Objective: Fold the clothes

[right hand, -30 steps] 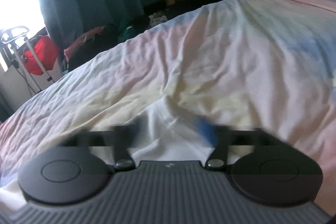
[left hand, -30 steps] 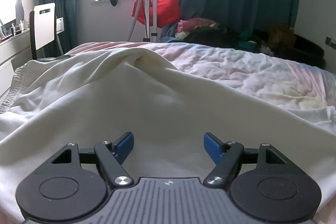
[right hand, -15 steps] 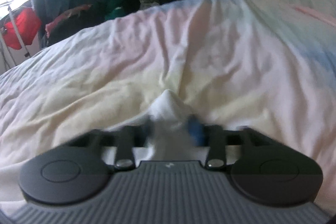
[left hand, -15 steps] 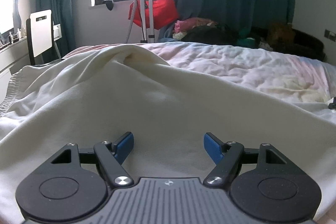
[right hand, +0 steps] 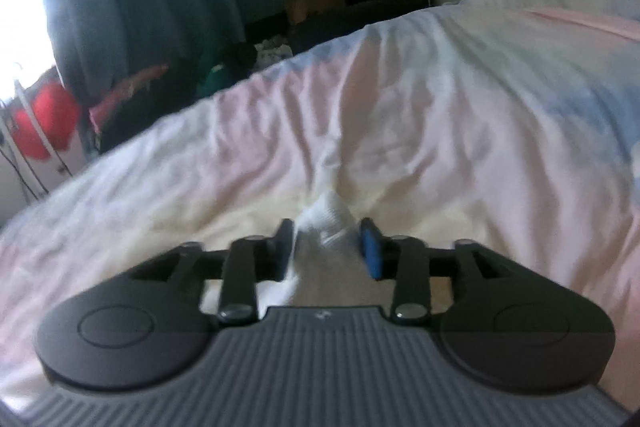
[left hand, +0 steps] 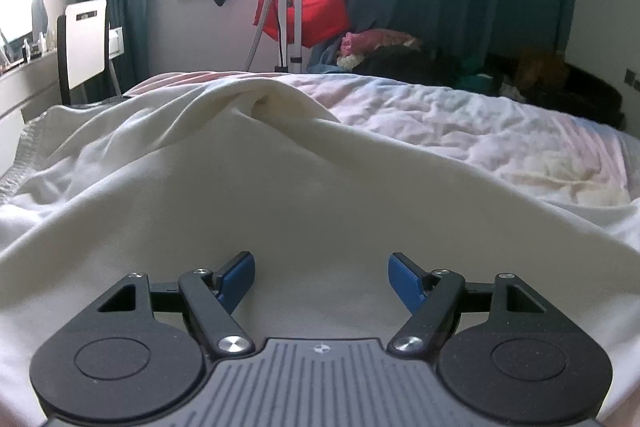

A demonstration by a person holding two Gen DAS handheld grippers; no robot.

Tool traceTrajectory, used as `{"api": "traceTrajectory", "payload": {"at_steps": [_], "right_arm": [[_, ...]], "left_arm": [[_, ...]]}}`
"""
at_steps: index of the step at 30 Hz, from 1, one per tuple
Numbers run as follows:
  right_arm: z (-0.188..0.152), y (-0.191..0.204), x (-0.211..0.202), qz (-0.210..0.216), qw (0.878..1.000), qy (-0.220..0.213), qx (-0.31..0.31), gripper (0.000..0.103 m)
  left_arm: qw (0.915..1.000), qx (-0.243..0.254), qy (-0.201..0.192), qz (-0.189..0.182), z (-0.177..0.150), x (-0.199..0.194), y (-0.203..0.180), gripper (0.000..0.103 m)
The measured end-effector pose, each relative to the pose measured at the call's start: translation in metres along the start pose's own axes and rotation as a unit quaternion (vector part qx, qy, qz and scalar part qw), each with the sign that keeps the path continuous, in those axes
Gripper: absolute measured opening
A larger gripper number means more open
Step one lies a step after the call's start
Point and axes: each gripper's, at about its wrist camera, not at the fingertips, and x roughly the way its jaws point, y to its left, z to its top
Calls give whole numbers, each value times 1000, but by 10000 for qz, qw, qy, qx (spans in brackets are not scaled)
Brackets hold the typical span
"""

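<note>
A cream garment (left hand: pixel 280 187) lies spread over the bed, with a raised fold running toward the far side. My left gripper (left hand: pixel 322 273) is open just above the cloth, with nothing between its blue pads. In the right wrist view, my right gripper (right hand: pixel 326 247) has its jaws closed most of the way on a white tip of the garment (right hand: pixel 328 217), which bunches up between the pads. That view is blurred.
The bed carries a pastel pink, yellow and blue cover (right hand: pixel 440 115). A white chair (left hand: pixel 86 43) and a desk stand at the left. A red bag on a stand (left hand: pixel 304 11), dark curtains and a pile of clothes (left hand: pixel 380 47) are beyond the bed.
My right gripper has closed from wide open onto the white tip of the garment and has shifted. My left gripper has stayed open and dropped slightly over the cloth.
</note>
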Motion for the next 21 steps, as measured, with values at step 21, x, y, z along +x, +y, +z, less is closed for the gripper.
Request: {"api": "traceTrajectory", "payload": {"at_steps": [21], "right_arm": [[-25,137,-182,1641,9772,-103,-1342,79]], "left_arm": [[9989,5,-470,1,13,-40,14,81]]}}
